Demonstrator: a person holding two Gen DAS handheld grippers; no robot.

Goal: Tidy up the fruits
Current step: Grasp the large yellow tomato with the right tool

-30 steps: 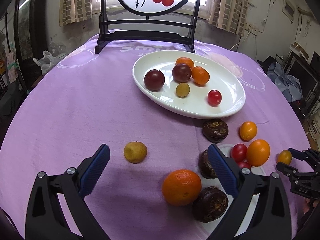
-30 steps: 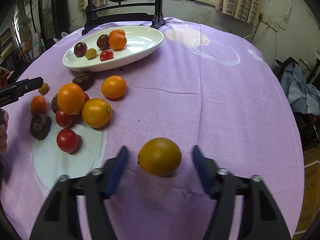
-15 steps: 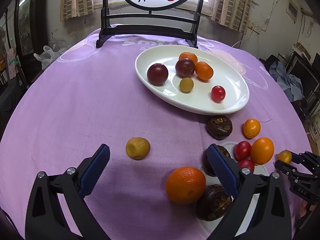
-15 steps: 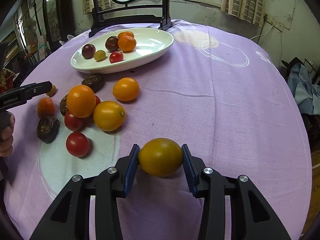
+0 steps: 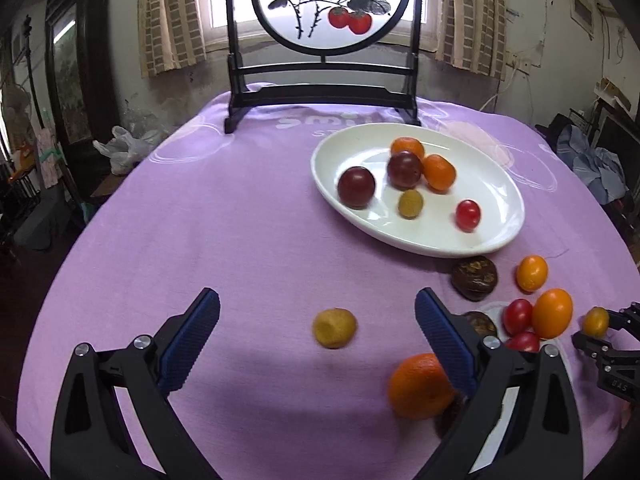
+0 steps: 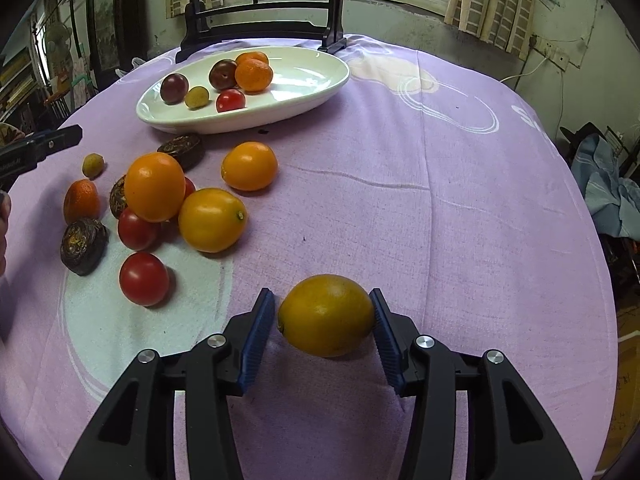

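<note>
Fruit sorting stands partly done on the round purple-clothed table (image 6: 440,200): six small fruits lie in the white oval ceramic plate (image 5: 496,184) toward its far edge, while oranges, tomatoes and dark brown fruits remain loose nearer the front. At left, the left gripper (image 5: 316,340) gapes wide, empty, over a small yellow-brown fruit (image 5: 334,328). At right, only the right wrist view shows the right gripper (image 6: 323,320), jaws opening, its left pad just clear of a yellow-orange citrus (image 6: 326,314) between them.
</note>
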